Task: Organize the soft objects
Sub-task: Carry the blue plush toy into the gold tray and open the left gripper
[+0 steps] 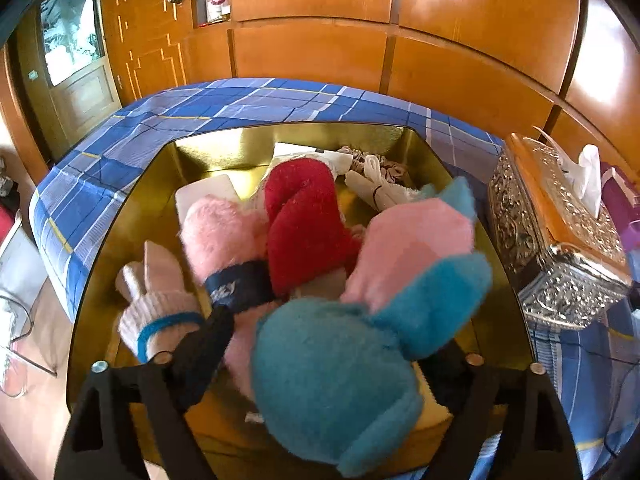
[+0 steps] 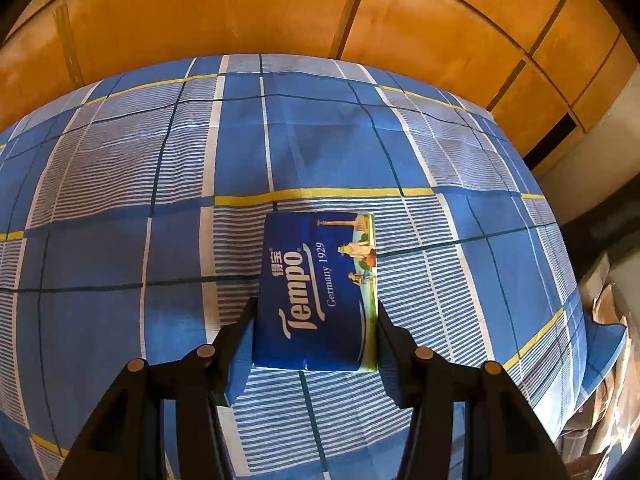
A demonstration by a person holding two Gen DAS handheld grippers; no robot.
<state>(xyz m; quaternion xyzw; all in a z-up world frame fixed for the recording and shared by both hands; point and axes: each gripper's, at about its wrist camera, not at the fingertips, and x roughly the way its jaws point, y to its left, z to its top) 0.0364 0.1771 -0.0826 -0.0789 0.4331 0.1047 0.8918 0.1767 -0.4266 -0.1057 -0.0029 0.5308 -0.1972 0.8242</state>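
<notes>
In the left wrist view my left gripper point(image 1: 320, 340) hangs over a gold box point(image 1: 200, 152) on the bed. A fluffy blue and pink sock point(image 1: 360, 340) lies between its fingers and hides the tips, so I cannot tell if the jaws grip it. In the box lie a pink fluffy sock point(image 1: 218, 236), a red fluffy sock point(image 1: 304, 224), a small knit glove point(image 1: 160, 300) and white cloths point(image 1: 380, 184). In the right wrist view my right gripper point(image 2: 316, 320) is shut on a blue Tempo tissue pack point(image 2: 316, 292) resting on the blue plaid bedsheet point(image 2: 120, 240).
An ornate silver tissue box point(image 1: 556, 240) stands right of the gold box. Wooden wardrobe panels point(image 1: 440, 40) run behind the bed, with a door point(image 1: 148, 32) at left. The bed's right edge drops to clutter point(image 2: 600, 320).
</notes>
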